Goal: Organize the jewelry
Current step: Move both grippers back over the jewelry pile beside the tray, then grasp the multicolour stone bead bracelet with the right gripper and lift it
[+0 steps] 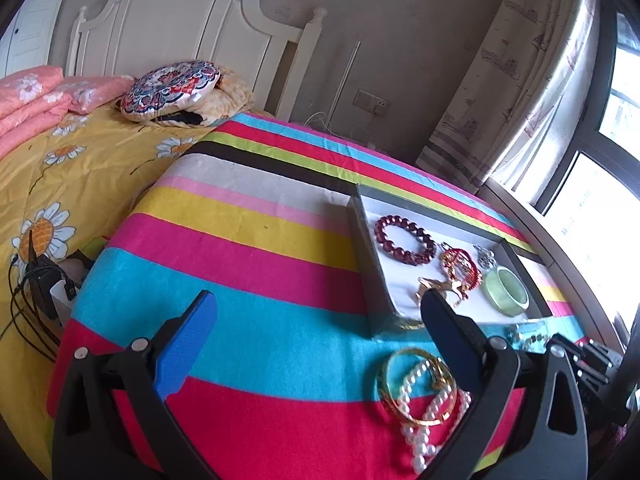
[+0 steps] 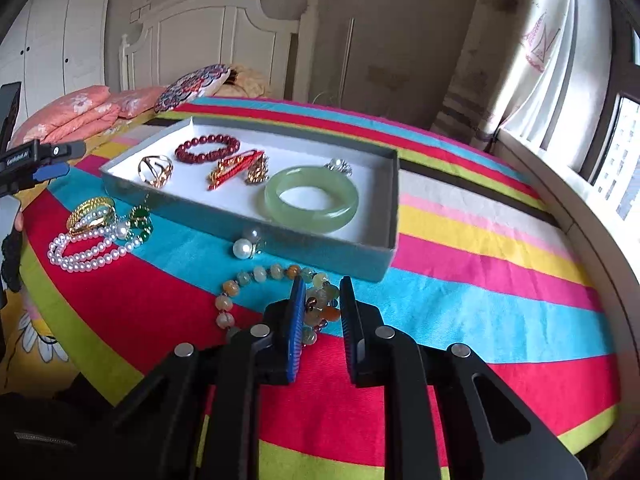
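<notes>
On a round table under a bright striped cloth [image 2: 460, 300], a shallow grey cardboard tray with a white lining [image 2: 344, 258] already holds a dark red bead bracelet [image 2: 207, 148], a pale green jade bangle [image 2: 312, 199] and several gold and red pieces. The right gripper [image 2: 320, 300] has its jaws drawn narrow around one end of a loose strand of orange, cream and green stone beads [image 2: 256, 276] lying just in front of the tray, apparently pinching it, so the pick-up step seems in hand; next it likely calls for lifting the strand clear and over the tray wall. The left gripper [image 1: 320, 316] hangs wide open and empty beside a white pearl strand [image 1: 420, 408] and gold bangles [image 1: 416, 388] not yet sorted.
</notes>
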